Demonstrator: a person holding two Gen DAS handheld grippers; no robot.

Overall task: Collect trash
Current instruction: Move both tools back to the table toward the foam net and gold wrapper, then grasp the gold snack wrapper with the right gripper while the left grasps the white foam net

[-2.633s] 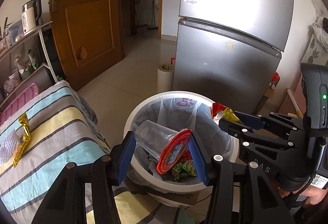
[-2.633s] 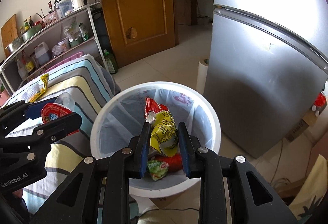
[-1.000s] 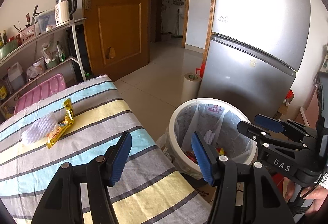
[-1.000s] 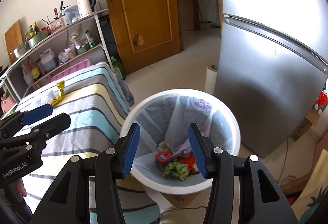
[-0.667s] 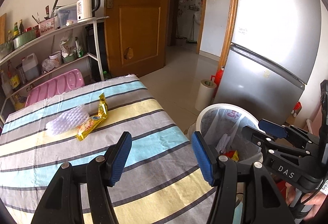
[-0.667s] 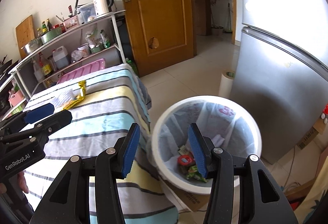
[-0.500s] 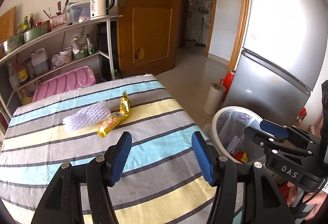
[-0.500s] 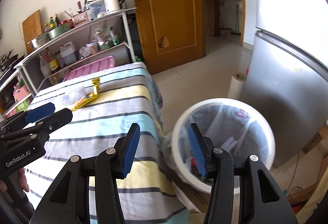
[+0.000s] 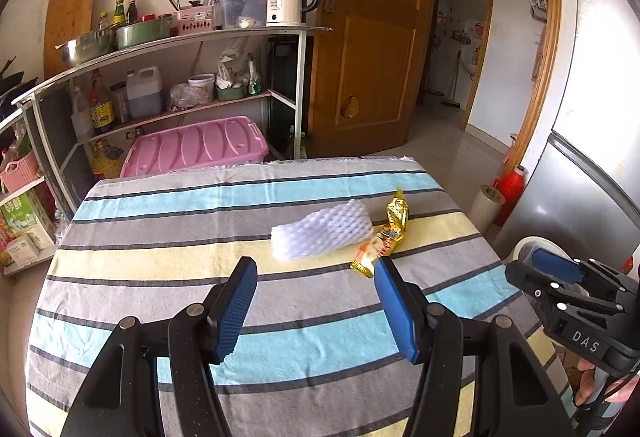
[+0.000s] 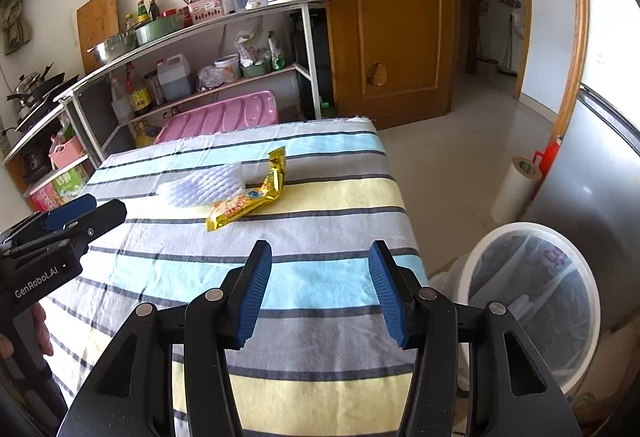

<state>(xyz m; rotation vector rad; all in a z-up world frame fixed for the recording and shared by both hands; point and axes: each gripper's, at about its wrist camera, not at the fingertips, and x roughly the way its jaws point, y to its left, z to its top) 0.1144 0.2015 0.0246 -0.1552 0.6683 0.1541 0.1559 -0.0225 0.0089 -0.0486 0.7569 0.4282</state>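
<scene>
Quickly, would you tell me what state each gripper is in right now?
Left gripper: open, nothing between its pads, above the striped cloth.
Right gripper: jaws opening, nothing between them.

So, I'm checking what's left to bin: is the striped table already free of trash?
No, a gold snack wrapper and a white foam net sleeve lie side by side on the striped table.

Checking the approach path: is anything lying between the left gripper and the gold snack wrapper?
No. In the left wrist view only bare striped tablecloth lies between the open left gripper and the gold snack wrapper; the white foam net sits beside it.
</scene>
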